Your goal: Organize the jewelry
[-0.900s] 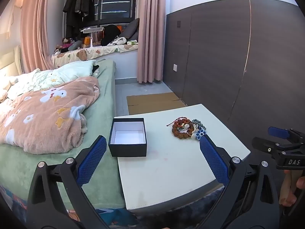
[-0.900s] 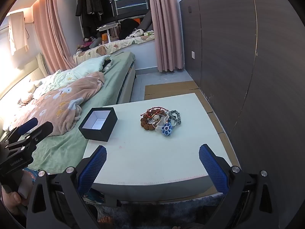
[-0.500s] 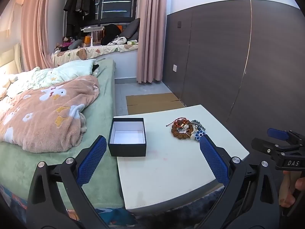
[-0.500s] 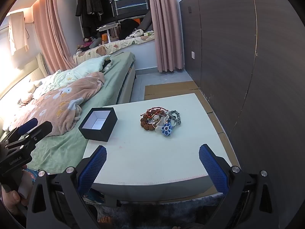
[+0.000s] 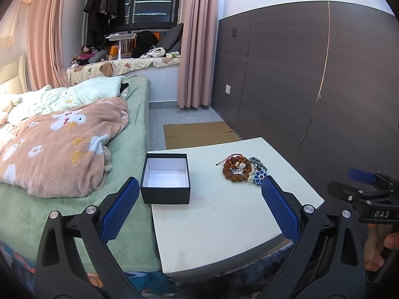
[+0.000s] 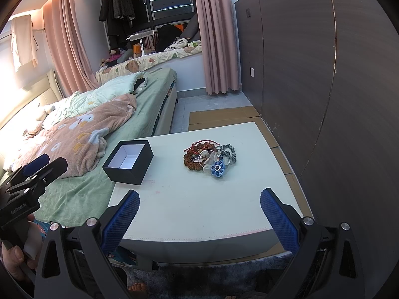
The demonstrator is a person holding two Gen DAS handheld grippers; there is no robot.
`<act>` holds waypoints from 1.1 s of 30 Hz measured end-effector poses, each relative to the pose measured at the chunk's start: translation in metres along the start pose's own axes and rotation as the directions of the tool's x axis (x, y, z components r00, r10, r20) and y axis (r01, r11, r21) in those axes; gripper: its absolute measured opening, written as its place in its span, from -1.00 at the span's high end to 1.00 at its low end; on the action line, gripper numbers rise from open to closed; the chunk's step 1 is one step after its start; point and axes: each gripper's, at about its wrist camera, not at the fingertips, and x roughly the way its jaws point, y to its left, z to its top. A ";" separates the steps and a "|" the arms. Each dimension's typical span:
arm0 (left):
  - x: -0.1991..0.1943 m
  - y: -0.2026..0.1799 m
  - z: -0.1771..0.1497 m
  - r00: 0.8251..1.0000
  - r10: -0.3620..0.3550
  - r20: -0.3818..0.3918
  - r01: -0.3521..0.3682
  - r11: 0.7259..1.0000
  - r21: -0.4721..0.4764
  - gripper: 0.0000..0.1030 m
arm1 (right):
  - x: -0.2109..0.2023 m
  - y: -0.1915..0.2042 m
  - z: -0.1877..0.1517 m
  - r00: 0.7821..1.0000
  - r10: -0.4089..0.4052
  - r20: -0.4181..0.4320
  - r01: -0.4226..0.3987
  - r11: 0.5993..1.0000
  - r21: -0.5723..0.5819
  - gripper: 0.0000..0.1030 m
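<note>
Hovering short of the near edge of one white table (image 6: pixel 199 206), two grippers, both angled downward and both with blue pads spread wide apart, nothing between them. Left gripper (image 5: pixel 199 208) low at the table's near left corner, half over the one green-sheeted bed (image 5: pixel 25 211) beside it; right gripper (image 6: pixel 199 220) centred on the table's near edge. Each visible from the other's camera: right gripper at the far right edge of the left view (image 5: pixel 366 194), left gripper at the far left edge of the right view (image 6: pixel 30 174), each gripped by a hand at its handle (only fingertips showing).

Just ahead of the left gripper's left pad, one open black box (image 5: pixel 165 178) with a white lining, empty, sitting near the table's left edge; from the right gripper, ahead and to the left (image 6: pixel 128 162). No lid in view.

Ahead of the left gripper's right pad, almost touching it in the picture, one pile of jewelry (image 5: pixel 243 168); from the right gripper, straight ahead past the middle of the table (image 6: pixel 209 155). Countable in the tangle: one brown beaded bracelet (image 6: pixel 190 162), one red cord strand (image 6: pixel 202 143), one grey beaded bracelet (image 6: pixel 229 150), one blue flower piece (image 6: pixel 217 168) on the near side, plus some pale pieces too tangled to count. Box and pile well apart, bare tabletop between.

On the bed, one peach blanket (image 5: pixel 54 149) with white figures. Beyond the table, flat on the floor, one sheet of cardboard (image 5: pixel 199 133).
</note>
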 end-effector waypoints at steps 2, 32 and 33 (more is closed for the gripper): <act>0.001 -0.002 0.000 1.000 0.001 -0.001 -0.001 1.000 0.002 -0.90 | 0.000 0.000 0.000 1.000 0.000 0.000 0.000 1.000 0.000 -0.85; 0.000 0.002 0.000 1.000 -0.004 0.000 0.004 1.000 -0.006 -0.90 | 0.001 0.001 0.000 1.000 -0.001 -0.002 0.001 1.000 -0.001 -0.85; 0.000 0.002 -0.001 1.000 -0.004 0.000 0.004 1.000 -0.005 -0.90 | 0.001 0.001 0.000 1.000 -0.001 -0.002 0.001 1.000 -0.001 -0.85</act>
